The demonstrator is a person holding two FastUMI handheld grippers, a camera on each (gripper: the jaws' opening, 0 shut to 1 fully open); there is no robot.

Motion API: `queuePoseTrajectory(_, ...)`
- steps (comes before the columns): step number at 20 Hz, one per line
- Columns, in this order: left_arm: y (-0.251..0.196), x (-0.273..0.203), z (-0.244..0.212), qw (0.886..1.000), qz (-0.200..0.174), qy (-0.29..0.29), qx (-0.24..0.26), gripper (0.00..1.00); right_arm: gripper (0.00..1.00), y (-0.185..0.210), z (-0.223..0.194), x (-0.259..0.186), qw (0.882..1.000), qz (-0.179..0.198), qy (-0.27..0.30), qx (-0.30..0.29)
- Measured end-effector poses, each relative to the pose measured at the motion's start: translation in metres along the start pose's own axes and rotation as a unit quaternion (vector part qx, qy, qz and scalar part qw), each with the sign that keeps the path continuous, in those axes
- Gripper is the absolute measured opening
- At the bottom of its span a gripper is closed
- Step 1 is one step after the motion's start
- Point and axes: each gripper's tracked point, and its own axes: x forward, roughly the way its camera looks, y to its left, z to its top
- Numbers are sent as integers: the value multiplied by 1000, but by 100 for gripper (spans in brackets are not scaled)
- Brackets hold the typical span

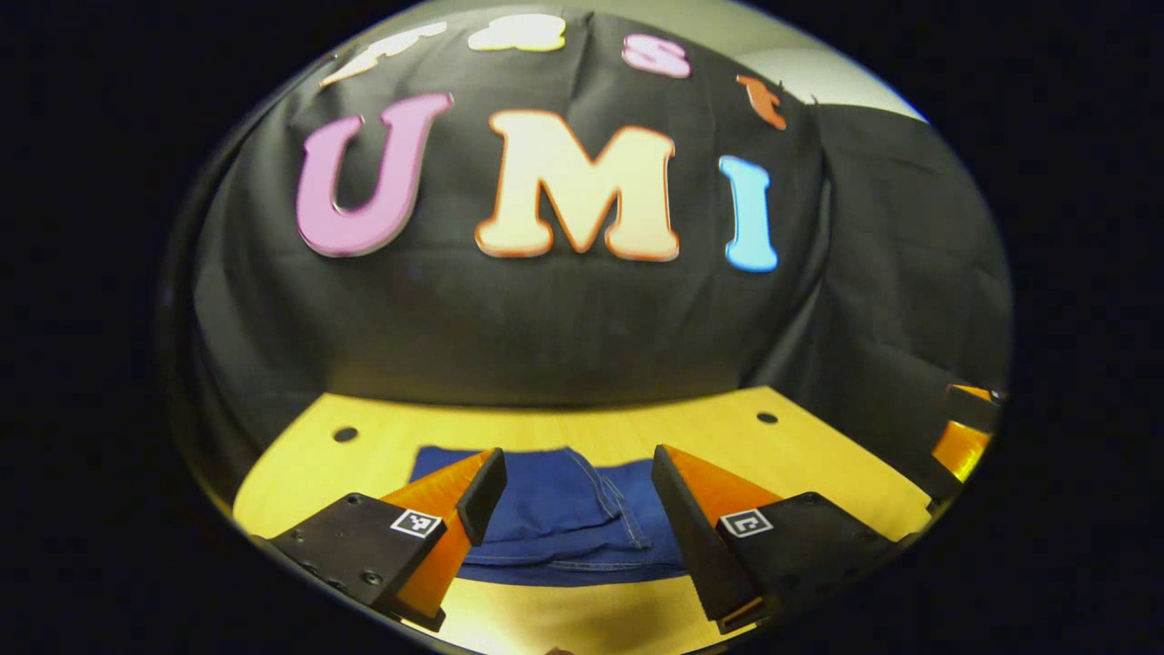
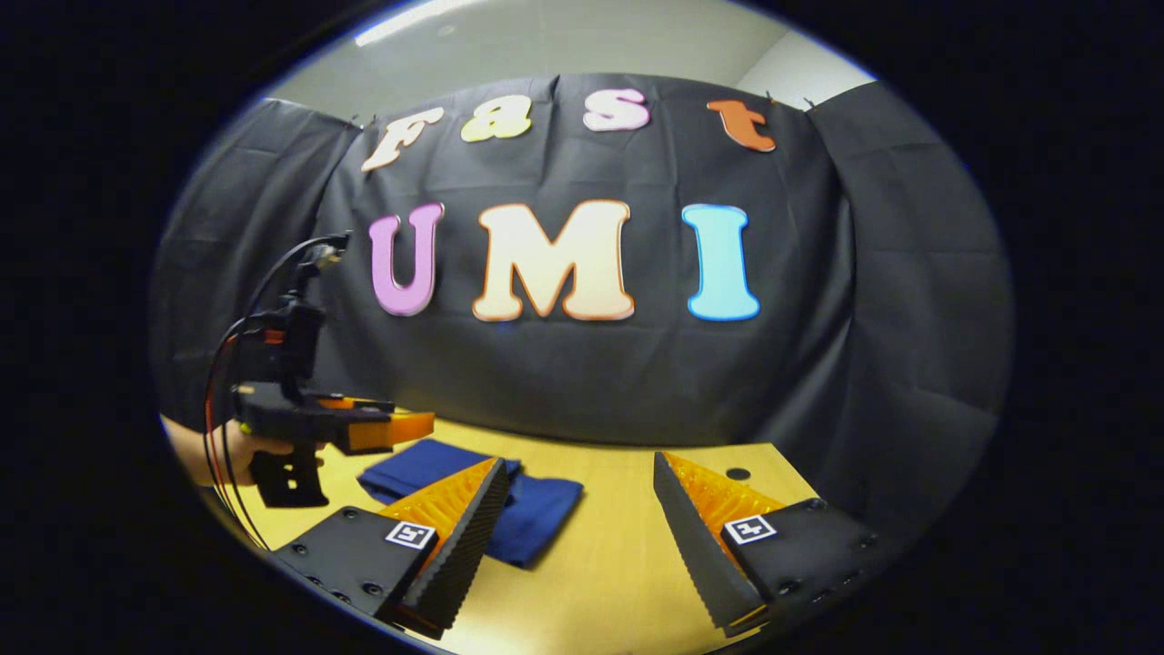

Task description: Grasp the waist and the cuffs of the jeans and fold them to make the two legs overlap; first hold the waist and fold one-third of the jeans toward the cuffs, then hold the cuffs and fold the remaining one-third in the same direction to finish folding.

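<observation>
A: Jeans (image 1: pixel 555 514) lying folded into a compact blue bundle on the yellow table (image 1: pixel 546 428), flat, seams showing along the near layer. Seen in the left gripper view straight ahead, between the two fingers and beyond their tips.

B: And the left gripper (image 1: pixel 577 496)?

A: Spread wide, nothing between the fingers. Held above the table, apart from the denim. No contact visible.

B: Same bundle from the other side?

A: Yes. In the right gripper view, jeans (image 2: pixel 509 505) sitting left of centre on the table (image 2: pixel 618 546), partly hidden behind the left-hand finger. Edges stacked in layers, one corner pointing toward the camera.

B: Right gripper (image 2: pixel 577 518)?

A: Also spread wide, gripping nothing. Bare tabletop between the fingers; denim off to the left of the gap.

B: Anything else there?

A: Left gripper (image 2: pixel 405 426) again, farther off at the left edge of the right gripper view, held by a hand (image 2: pixel 236 450), hanging just above the far end of the jeans. Seen side-on there, so hard to judge the gap from that angle. Red and black cables (image 2: pixel 218 400) looping up from its body. Small round holes (image 1: pixel 345 434) in the table near the back edge. Black cloth wall (image 2: pixel 582 364) behind everything.
</observation>
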Motion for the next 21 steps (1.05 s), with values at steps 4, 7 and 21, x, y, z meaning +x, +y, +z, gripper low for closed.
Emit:
queuePoseTrajectory(4,21,-77,38,998,13,-52,33,94,99,50,55,-31,997,0,-57,44)
queuePoseTrajectory(7,31,-127,56,996,16,-80,30,94,99,77,78,-54,995,-2,-87,55)
queuePoseTrajectory(21,42,-199,70,992,17,-112,46,94,99,123,112,-107,990,3,-140,30)
